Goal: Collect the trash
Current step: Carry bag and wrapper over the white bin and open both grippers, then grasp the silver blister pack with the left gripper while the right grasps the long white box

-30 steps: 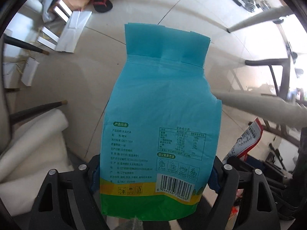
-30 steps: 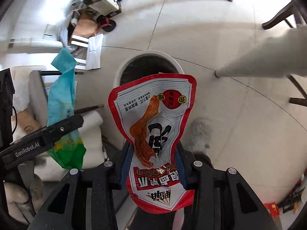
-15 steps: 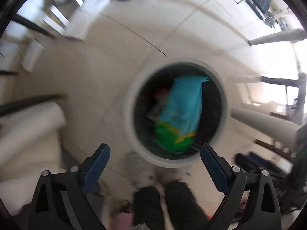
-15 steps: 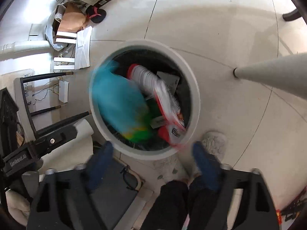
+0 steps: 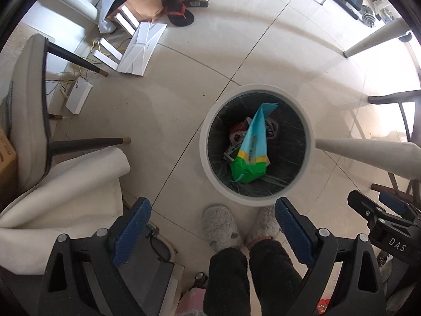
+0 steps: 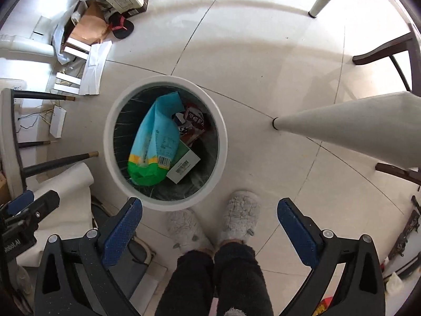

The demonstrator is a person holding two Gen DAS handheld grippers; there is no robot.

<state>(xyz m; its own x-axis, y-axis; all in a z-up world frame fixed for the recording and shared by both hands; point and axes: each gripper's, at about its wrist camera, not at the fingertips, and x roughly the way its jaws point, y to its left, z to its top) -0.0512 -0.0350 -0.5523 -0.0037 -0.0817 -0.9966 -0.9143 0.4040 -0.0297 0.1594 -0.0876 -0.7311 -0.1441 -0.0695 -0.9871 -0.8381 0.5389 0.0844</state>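
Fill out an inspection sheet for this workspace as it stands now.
Surface: pale tiled floor.
Job's things: blue-green bag lying in the white bin among other wrappers.
Clutter: flattened boxes and a sandal by the wall.
Grippers: left gripper and right gripper both open, empty.
Cables: thin wires beside a small white box.
Surroundings: chair legs, table leg, person's slippers.

Red wrapper (image 5: pixel 238 134) mostly buried.
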